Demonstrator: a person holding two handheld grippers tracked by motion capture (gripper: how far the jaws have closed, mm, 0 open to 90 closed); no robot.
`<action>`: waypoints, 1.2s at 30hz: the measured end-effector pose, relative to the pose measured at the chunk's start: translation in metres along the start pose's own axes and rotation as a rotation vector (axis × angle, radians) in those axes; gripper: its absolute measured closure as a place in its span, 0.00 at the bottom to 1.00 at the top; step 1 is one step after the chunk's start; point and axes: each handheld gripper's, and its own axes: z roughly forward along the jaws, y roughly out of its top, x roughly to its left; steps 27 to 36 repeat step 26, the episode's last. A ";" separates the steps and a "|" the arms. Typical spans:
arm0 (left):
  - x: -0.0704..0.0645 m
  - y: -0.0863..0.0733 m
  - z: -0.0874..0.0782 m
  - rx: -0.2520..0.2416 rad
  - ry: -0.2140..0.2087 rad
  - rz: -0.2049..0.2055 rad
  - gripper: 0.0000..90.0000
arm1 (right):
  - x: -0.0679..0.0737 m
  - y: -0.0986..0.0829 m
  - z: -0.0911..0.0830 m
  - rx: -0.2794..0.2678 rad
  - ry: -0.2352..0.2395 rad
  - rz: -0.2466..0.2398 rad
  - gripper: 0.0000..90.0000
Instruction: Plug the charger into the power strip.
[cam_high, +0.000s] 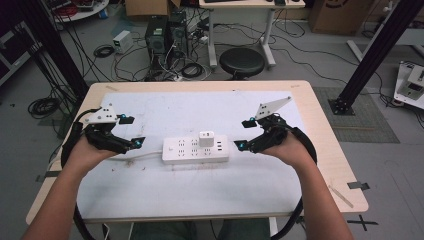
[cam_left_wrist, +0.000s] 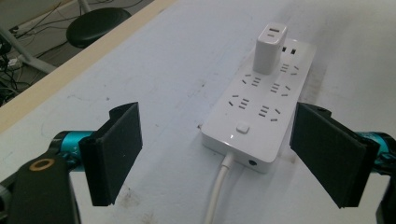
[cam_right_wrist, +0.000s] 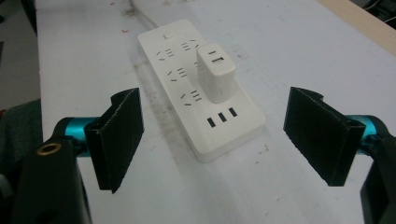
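White mat covers the wooden table, power strip mid-frame; black stool and tangled cables above; left gripper and right gripper both released.

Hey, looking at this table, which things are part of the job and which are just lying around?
Likely in the job:
power strip
white charger plugged into it
left gripper, jaws open
right gripper, jaws open

Just lying about:
black stool beyond the table
computer towers and cables on the floor
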 end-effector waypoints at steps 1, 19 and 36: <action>-0.001 0.000 -0.001 -0.007 -0.002 -0.001 0.19 | 0.002 -0.002 -0.003 -0.009 0.001 0.011 0.23; -0.001 0.004 -0.001 -0.005 -0.016 0.003 0.19 | 0.005 -0.012 -0.017 -0.016 -0.063 0.034 0.23; -0.004 0.005 -0.001 0.005 -0.015 0.007 0.19 | 0.003 -0.012 -0.018 -0.011 -0.065 0.049 0.23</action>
